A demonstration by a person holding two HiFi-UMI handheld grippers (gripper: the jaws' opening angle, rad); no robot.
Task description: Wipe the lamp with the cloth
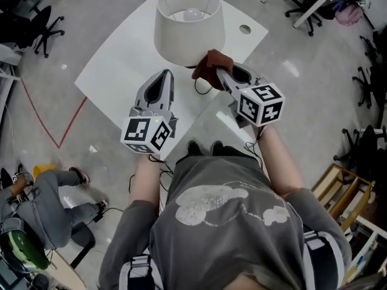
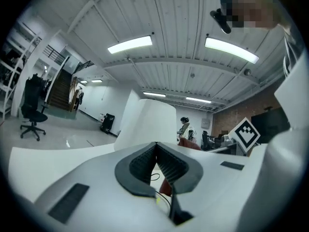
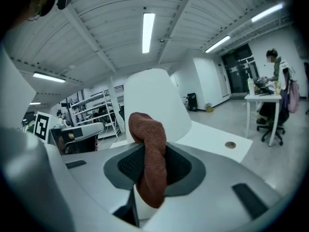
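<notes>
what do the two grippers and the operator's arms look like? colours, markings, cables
Left gripper and right gripper: pale grey tapered shells, with dark ribbed pads lining the jaws. Each carries a white cube with black square markers at its rear. Thin black cables trail back under the cubes. The operator wears a grey short-sleeved T-shirt with a pale print; forearms bare.

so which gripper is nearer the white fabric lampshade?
Right. The right gripper, shut on the brown terry cloth, is at the lower rim of the white fabric lampshade. The left gripper, shut and empty, sits apart, below the shade's left side.
</notes>
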